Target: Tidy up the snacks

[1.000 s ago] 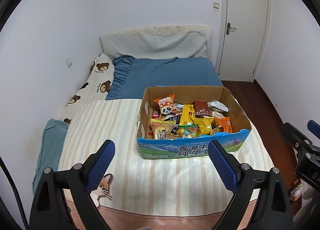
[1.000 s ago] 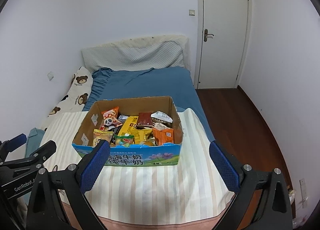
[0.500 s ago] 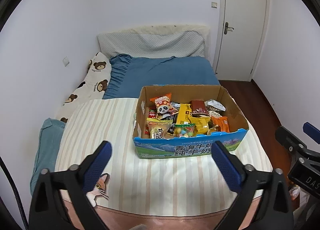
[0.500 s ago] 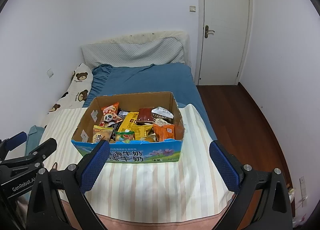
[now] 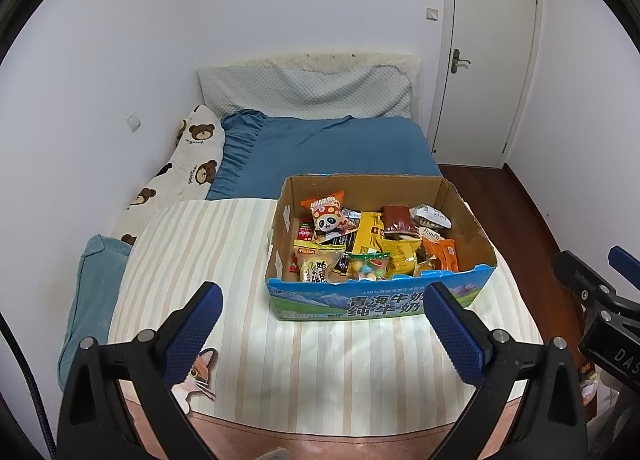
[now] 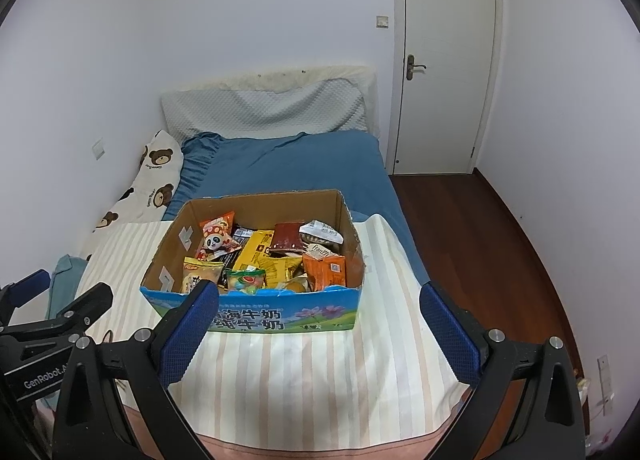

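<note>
An open cardboard box (image 5: pixel 380 302) with a blue printed front stands on the striped cloth on the bed; it also shows in the right wrist view (image 6: pixel 256 314). It holds several snack packets: a panda packet (image 5: pixel 330 218), yellow bags (image 5: pixel 396 256), an orange packet (image 6: pixel 324 268), a brown packet (image 6: pixel 286 238). My left gripper (image 5: pixel 322 334) is open and empty, in front of the box and above the cloth. My right gripper (image 6: pixel 318 338) is open and empty, just before the box's front wall.
The striped cloth (image 5: pixel 200 252) covers the near half of the bed; a blue sheet (image 5: pixel 320 148) and grey pillow (image 5: pixel 308 90) lie behind. A bear-print pillow (image 5: pixel 188 168) lies at the left wall. A cat-print item (image 5: pixel 196 374) lies near the left finger. A wooden floor (image 6: pixel 480 244) and door (image 6: pixel 444 60) are right.
Both grippers have drifted slightly nearer the box and a little lower; the box sits a bit lower and larger in both views. Both stay open.
</note>
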`<state>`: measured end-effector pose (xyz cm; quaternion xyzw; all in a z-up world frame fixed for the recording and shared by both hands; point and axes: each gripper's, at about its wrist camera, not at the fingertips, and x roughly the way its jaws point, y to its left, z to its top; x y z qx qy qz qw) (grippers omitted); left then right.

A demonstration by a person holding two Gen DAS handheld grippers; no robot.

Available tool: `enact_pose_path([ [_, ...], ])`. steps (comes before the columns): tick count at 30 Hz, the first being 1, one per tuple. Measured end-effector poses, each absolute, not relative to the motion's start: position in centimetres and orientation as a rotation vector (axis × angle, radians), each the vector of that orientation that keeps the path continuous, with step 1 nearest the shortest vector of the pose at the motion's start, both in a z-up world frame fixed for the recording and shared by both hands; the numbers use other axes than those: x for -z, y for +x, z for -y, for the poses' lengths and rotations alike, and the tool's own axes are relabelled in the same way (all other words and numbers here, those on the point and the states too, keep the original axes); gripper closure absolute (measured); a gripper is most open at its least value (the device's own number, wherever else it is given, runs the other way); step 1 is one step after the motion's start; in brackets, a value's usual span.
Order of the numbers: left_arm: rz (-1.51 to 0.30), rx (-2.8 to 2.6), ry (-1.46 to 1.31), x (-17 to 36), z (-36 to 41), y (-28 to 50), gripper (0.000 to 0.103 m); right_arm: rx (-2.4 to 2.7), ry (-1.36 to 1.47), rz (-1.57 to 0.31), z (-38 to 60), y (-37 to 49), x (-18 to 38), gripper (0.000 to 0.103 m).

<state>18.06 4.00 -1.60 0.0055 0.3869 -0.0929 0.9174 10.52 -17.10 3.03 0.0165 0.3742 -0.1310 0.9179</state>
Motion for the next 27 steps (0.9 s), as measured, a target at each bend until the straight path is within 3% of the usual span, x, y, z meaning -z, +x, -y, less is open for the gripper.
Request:
enact_pose_path([
  [27, -0.797, 0.188, 0.017, 1.21, -4.09, 18.47, 0.000, 0.274, 0.030, -0.776, 17.07, 10.29, -3.47, 0.001],
])
